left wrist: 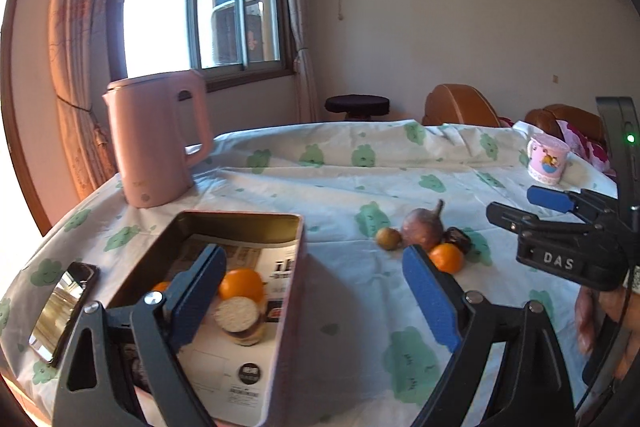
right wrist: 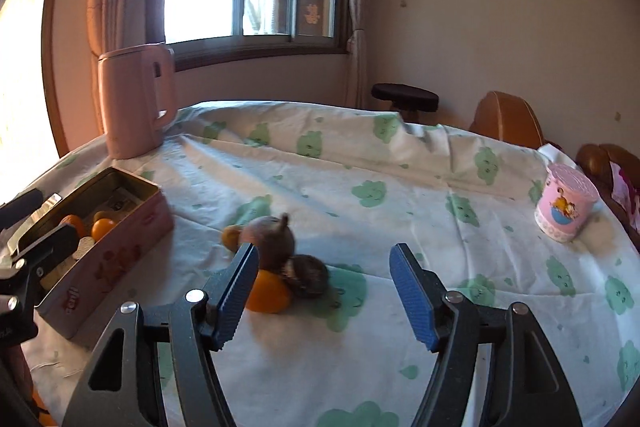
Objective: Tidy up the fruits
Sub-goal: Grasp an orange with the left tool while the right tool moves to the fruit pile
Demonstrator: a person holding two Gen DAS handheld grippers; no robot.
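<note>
1. Pink metal forms the tin (left wrist: 224, 307), which lies open on the near left of the table; the left gripper (left wrist: 316, 295) hangs over it with its blue pads spread wide and nothing between them.
2. Only the left wrist view looks down into the tin: an orange (left wrist: 242, 283) lies against a pale cut round piece (left wrist: 237, 315), with printed paper lining the bottom.
3. That view alone also shows a phone (left wrist: 64, 311) lying flat just left of the tin.
4. Only the right wrist view shows the tin's pink outer side with its print, and the right gripper (right wrist: 324, 295) gaping wide, holding nothing.
5. Loose fruit sits mid-table, right of the tin: a purplish bulb-shaped fruit (right wrist: 272, 239), a dark wrinkled one (right wrist: 306, 275) touching it, a second orange (right wrist: 267, 291) just behind the right gripper's left pad, and a small yellowish fruit (right wrist: 231, 237) on the far left of the cluster.
6. White cloth with green cloud prints (right wrist: 400, 207) covers the table, wrinkled toward the far edge.
7. Far left stands a pink kettle (left wrist: 158, 139); far right, a pink cartoon mug (right wrist: 566, 213).
8. Beyond are a window with curtains, a dark stool (right wrist: 404, 97), brown leather seats and a wall air conditioner.
</note>
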